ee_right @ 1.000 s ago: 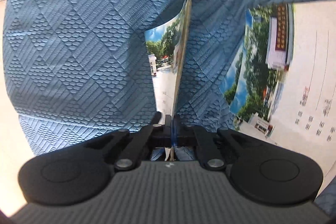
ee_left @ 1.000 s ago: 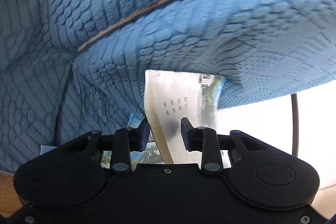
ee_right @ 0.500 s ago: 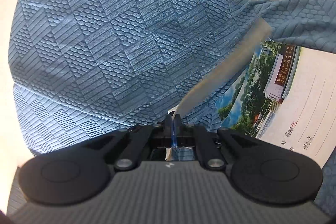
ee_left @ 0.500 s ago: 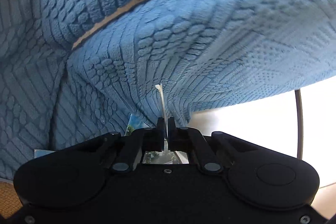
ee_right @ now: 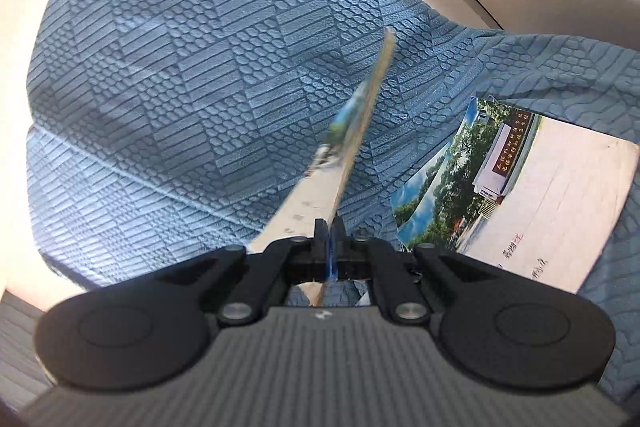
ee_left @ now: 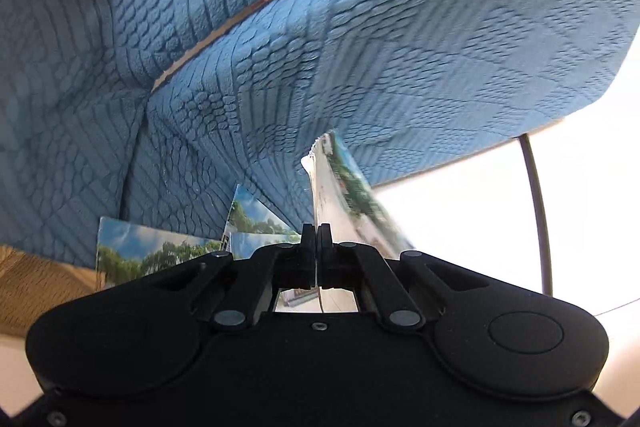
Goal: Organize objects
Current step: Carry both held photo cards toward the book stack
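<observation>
Under my tongs: blue embossed cushion [ee_right: 192,75], quilted scale-and-stripe pattern. On it lie printed booklets [ee_right: 520,195], overlapping, covers showing trees, sky, building. More booklets [ee_left: 160,251] flat against cushion fabric [ee_left: 360,47] on my left.

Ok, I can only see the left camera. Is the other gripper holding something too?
Observer: Yes. The right gripper is shut on a thin booklet, which is edge-on to its camera.
Operator: Is it standing straight up?
Observer: No. In that view it leans up and to the right, in front of the blue cushion.
Operator: Are there more to tidy over there?
Observer: Yes. At least two overlapping booklets lie flat on the cushion, to the right of the held one. The top one shows a photo of a building and some handwriting.
</observation>
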